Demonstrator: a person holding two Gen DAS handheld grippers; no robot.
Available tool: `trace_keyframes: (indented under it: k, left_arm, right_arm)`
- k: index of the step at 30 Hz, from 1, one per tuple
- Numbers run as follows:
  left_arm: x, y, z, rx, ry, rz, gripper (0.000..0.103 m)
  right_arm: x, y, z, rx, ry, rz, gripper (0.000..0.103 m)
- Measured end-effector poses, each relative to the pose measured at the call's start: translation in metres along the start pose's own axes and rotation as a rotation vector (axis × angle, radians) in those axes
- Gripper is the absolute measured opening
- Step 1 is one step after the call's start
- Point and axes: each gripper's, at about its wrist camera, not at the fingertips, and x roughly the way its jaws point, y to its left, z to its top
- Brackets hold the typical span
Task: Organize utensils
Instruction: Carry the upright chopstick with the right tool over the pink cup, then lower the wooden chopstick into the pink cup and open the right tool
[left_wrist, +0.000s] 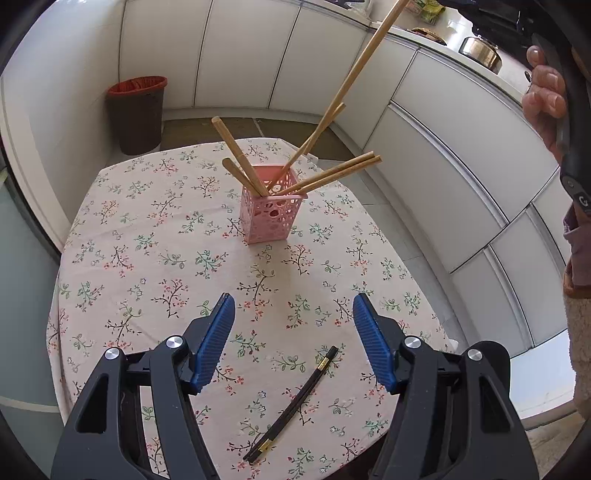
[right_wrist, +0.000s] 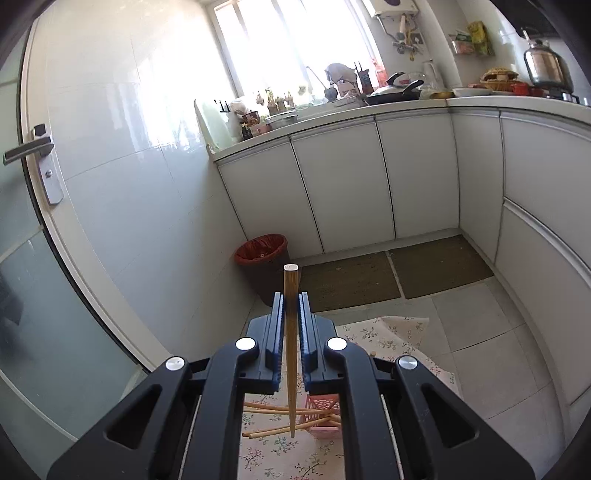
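- Two black chopsticks (left_wrist: 295, 402) lay on the counter (left_wrist: 147, 258) at 6 o'clock from the basket (left_wrist: 271, 214).
- Left gripper (left_wrist: 293, 325) gaped wide, empty.
- Right gripper (right_wrist: 291, 317) clamped a wooden chopstick (right_wrist: 291, 350).

our left gripper (left_wrist: 293, 321) hovers with jaws spread wide, blue pads (left_wrist: 218, 343) facing inward, nothing between them. our right gripper (right_wrist: 291, 306) points toward twelve o'clock, jaws clamped tight. our right hand (left_wrist: 546, 99) sits at two o'clock.
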Motion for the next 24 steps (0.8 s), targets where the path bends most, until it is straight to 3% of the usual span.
trace_keyframes:
  k: [8,16,19,24]
  left_arm:
    - [-0.003,0.008,0.0,-0.017,-0.002,-0.004,0.063]
    - [0.001,0.011,0.001,-0.022,0.011,0.014,0.064]
    - [-0.001,0.011,0.002,-0.024,0.006,0.013,0.065]
    - [0.002,0.013,0.002,-0.025,0.013,0.026,0.071]
  right_arm:
    - [0.026,0.007,-0.027,-0.081,-0.059,-0.088,0.008]
    - [0.072,-0.009,-0.07,-0.119,-0.081,-0.143,0.008]
    - [0.091,-0.018,-0.089,-0.096,-0.04,-0.137,0.008]
    - [0.068,-0.015,-0.093,-0.089,-0.077,-0.111,0.012]
